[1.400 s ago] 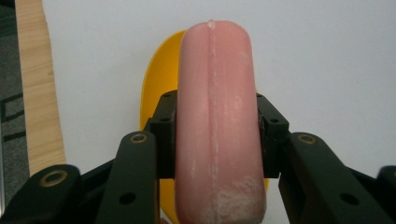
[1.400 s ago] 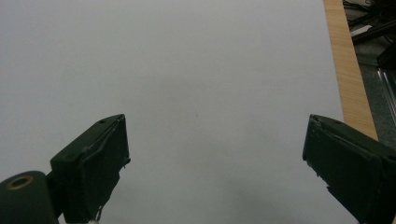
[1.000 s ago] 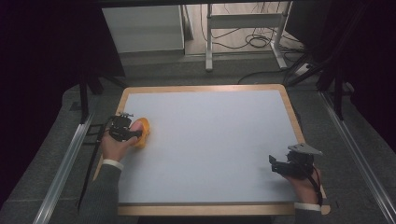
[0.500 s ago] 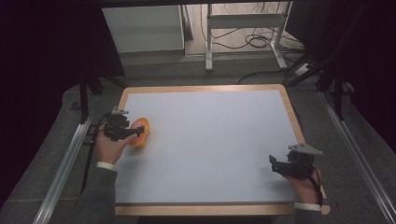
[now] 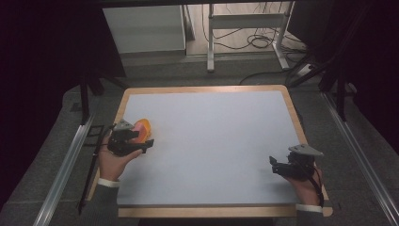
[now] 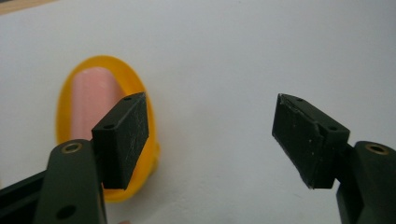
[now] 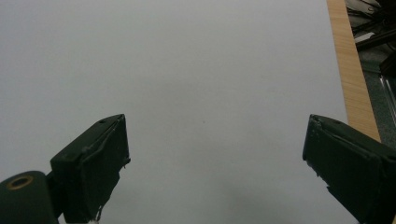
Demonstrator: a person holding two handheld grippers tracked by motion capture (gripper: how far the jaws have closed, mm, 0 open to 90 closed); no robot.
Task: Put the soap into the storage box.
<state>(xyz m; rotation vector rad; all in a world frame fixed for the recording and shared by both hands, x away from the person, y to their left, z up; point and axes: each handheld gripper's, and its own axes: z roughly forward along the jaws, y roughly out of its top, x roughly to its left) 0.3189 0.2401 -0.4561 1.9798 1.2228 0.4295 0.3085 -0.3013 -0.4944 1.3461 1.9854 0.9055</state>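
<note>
Jaws of left gripper [image 6: 210, 140] gape beside orange dish [image 6: 107, 126].

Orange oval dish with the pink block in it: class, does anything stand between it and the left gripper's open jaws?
Nothing visible does. The orange oval dish lies on the white table surface just beside the left gripper, partly behind one jaw rather than between the two.

High view overhead facing forward-down at the table [image 5: 211, 141], both gripper views close, sharing its white top
</note>
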